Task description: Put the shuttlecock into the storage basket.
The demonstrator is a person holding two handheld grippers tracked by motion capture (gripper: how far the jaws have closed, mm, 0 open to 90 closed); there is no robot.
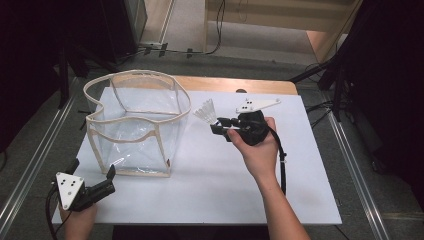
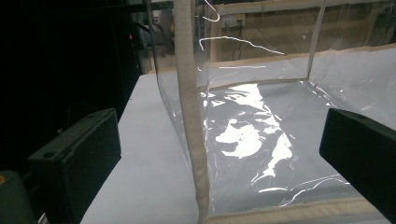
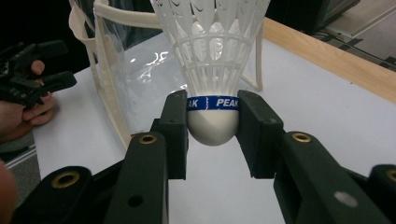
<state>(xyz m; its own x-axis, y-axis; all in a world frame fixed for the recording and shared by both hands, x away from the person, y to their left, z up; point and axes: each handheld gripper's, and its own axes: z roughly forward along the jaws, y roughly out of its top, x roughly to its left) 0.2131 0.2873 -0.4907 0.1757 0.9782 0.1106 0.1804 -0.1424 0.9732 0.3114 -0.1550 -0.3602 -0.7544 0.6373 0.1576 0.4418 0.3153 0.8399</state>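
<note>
Right of centre in the high view, the right gripper (image 1: pixel 216 125) clamps a white feathered shuttlecock (image 1: pixel 205 111) by its rounded cork base.

Seen from the right gripper view, both black jaws press on the cork just at its blue band (lettered "PEAK"), one on each side, and the white skirt (image 3: pixel 211 44) fans up toward the top of the frame. The shuttlecock hangs above the white tabletop (image 1: pixel 210 175), just beside the right rim of the clear plastic bag with cream fabric trim (image 1: pixel 135 122), which stands upright at centre left of the high view. At lower left of that view the left gripper (image 1: pixel 111 172) sits near the bag's front corner, its jaws spread wide with nothing between the pads; its own view looks past them at the bag's cream corner seam (image 2: pixel 191 116).
</note>
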